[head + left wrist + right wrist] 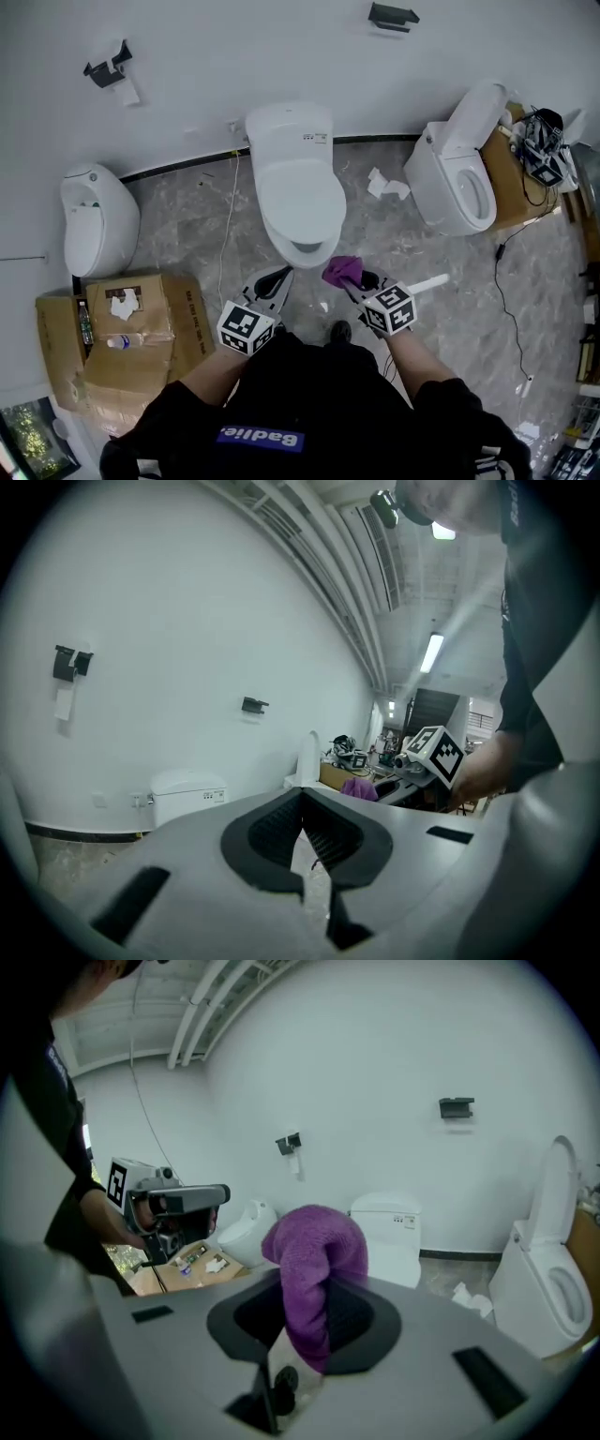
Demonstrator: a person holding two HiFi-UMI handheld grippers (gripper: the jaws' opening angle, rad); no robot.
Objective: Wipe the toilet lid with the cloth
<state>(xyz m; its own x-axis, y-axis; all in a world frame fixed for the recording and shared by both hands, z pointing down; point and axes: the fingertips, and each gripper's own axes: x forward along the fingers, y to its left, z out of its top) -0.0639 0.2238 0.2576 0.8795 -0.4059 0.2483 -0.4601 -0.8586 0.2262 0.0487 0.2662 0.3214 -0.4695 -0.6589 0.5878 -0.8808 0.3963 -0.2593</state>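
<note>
The white toilet stands against the far wall with its lid (pixel 300 195) closed; its tank (pixel 391 1227) also shows in the right gripper view. A purple cloth (pixel 341 272) is bunched between the jaws of my right gripper (pixel 352 279), which is shut on it just short of the bowl's front edge. In the right gripper view the cloth (pixel 315 1251) sticks up out of the right gripper (pixel 314 1288). My left gripper (pixel 279 276) hovers beside the bowl's front left, its jaws closed together on nothing, and its own view shows the left gripper (pixel 302 799) with the tips meeting.
A second toilet (pixel 457 178) with its lid raised stands at the right, next to a cardboard box with cables. A small white toilet (pixel 94 220) and open cardboard boxes (pixel 122 342) are at the left. Crumpled paper (pixel 386 185) lies on the marble floor.
</note>
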